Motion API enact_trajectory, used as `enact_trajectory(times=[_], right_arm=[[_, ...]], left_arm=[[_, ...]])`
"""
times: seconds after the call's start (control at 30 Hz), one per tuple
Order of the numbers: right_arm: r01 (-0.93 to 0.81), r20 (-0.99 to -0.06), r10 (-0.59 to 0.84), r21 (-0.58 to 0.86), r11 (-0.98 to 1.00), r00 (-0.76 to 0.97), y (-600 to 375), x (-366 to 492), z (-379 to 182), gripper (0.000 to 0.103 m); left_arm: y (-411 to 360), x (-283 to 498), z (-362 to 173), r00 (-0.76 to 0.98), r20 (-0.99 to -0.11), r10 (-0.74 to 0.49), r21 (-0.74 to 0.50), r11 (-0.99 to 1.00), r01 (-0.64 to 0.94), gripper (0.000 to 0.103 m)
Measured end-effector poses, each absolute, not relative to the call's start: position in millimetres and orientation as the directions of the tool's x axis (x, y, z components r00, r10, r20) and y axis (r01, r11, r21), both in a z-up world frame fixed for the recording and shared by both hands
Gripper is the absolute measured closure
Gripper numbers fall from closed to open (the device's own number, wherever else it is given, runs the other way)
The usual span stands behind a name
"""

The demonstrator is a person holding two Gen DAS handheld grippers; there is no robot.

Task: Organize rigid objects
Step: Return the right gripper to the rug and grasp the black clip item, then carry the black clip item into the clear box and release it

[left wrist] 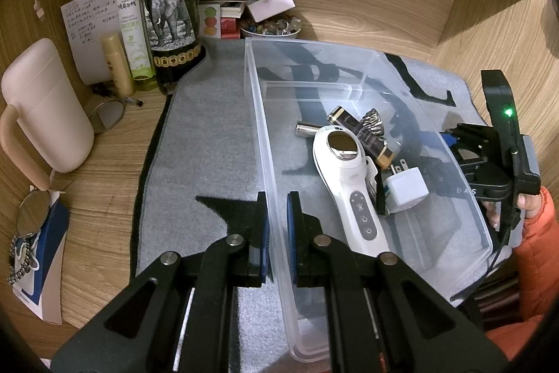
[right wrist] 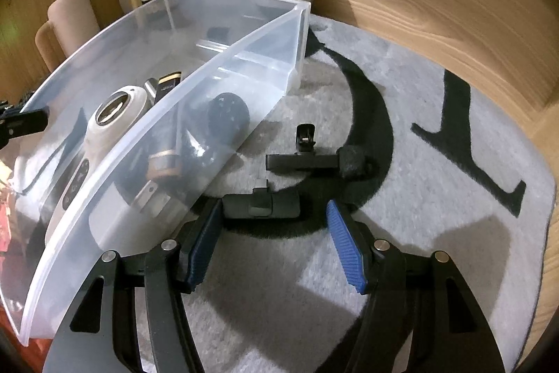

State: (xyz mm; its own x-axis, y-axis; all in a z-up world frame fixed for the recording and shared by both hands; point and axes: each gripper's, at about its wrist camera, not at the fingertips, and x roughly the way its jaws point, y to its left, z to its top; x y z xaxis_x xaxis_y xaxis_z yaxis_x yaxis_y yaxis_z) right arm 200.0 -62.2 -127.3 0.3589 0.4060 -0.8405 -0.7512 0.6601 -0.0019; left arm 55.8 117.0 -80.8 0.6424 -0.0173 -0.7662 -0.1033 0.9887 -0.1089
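Note:
A clear plastic bin [left wrist: 258, 114] sits on a grey mat. In it lie a white handheld device [left wrist: 349, 177], a white plug adapter [left wrist: 407, 189], a dark lipstick tube [left wrist: 363, 135] and a battery [left wrist: 307, 130]. My left gripper [left wrist: 277, 233] is shut on the bin's left wall. My right gripper [right wrist: 276, 243] is open, just right of the bin [right wrist: 223, 83], with a small black rectangular device [right wrist: 262, 205] between its fingertips on the mat. A black clip-on microphone [right wrist: 314, 159] lies beyond it.
A wine bottle [left wrist: 171, 6], spray bottle [left wrist: 134, 23], pink mug [left wrist: 45, 107], glasses, papers and a bowl of beads [left wrist: 270, 28] crowd the desk's back left. Wooden walls [right wrist: 436, 6] enclose the desk at back and right.

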Motion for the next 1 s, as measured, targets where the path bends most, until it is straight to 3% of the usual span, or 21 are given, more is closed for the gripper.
enact_trajectory(times=[0.07,0.33,1.0], right_arm=[[-0.752,-0.838,0.410,-0.001,0.659,0.361,-62,199,-126,0.062],[-0.728,-0.816,0.414,-0.012,0.685,0.403,-69,195,-110,0.062],[-0.736,-0.647,0.528,-0.076,0.673,0.549,-64,156,-24,0.062]], left_arm=[[117,56,-81,0.642,-0.766,-0.017,-0.109,0.989,-0.103,0.095],[117,56,-81,0.642,-0.766,-0.016,-0.107,0.989,-0.103,0.095],[116,57,-81,0.642,-0.766,-0.014,-0.105,0.989,-0.104,0.095]])
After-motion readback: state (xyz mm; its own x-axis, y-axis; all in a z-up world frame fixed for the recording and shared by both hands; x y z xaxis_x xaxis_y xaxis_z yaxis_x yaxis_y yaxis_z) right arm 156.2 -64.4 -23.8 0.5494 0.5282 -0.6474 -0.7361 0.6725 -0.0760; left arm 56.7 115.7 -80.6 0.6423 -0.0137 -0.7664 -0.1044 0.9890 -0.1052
